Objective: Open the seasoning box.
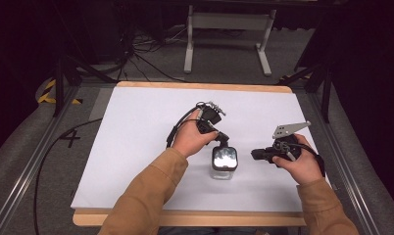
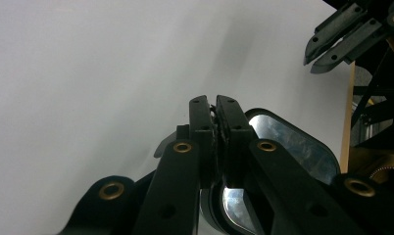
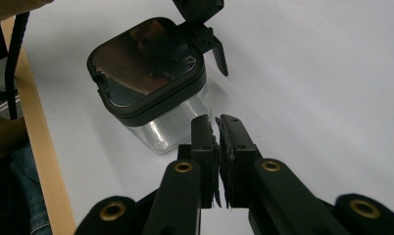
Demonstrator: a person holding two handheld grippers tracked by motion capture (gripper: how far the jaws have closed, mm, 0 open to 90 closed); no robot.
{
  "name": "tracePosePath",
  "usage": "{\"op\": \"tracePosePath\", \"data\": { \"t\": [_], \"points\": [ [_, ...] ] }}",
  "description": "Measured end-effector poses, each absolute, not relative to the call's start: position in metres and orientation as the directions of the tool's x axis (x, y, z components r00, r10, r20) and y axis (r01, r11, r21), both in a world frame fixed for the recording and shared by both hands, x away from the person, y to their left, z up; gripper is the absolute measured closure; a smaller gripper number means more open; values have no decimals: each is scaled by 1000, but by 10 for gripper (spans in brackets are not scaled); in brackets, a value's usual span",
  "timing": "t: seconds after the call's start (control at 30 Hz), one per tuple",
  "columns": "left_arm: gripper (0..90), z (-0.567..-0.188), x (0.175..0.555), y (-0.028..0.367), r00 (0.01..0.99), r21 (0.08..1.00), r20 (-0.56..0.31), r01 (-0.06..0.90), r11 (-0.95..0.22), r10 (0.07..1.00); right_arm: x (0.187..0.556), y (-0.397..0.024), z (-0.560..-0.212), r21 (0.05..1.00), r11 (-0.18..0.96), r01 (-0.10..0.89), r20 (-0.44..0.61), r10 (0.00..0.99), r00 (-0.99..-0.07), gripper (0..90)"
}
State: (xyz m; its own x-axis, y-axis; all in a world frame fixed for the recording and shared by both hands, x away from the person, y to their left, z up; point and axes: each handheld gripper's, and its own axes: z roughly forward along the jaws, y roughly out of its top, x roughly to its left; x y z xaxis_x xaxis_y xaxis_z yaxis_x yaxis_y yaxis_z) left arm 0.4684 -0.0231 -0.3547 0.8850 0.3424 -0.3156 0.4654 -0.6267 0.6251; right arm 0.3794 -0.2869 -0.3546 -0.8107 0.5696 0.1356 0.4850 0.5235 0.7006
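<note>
My left claw (image 1: 223, 138) sits pressed together at the jar's (image 1: 224, 164) twelve o'clock, steadying the lid; my right claw (image 1: 256, 154), also pressed together, waits at three o'clock.

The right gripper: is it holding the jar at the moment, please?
No, the right gripper is shut on nothing, apart from the jar.

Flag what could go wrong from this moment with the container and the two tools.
1. The left tool sits shut at the rim of the lidded clear container; pushing there could tip or slide it on the smooth white table.
2. The right tool is shut and apart from the container, so nothing braces the container's body.
3. The jar stands near the table's front edge; a shove toward the person might carry it off.
</note>
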Motion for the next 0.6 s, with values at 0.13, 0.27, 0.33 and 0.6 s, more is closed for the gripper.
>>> {"op": "tracePosePath", "data": {
  "t": [0.13,0.27,0.33,0.6],
  "points": [
    [866,-355,468,-24,880,624,-317,474,-621,353,379,-285,-355,698,532,479,131,563,-816,862],
    [866,-355,468,-23,876,620,-327,482,-620,354,379,-283,-356,694,535,482,135,560,-817,863],
    [866,-355,468,-23,876,619,-328,482,-620,354,379,-282,-356,693,538,480,136,555,-820,863],
    [866,-354,468,-24,877,616,-323,479,-625,355,378,-278,-357,688,547,476,136,547,-826,863]
  ]
}}
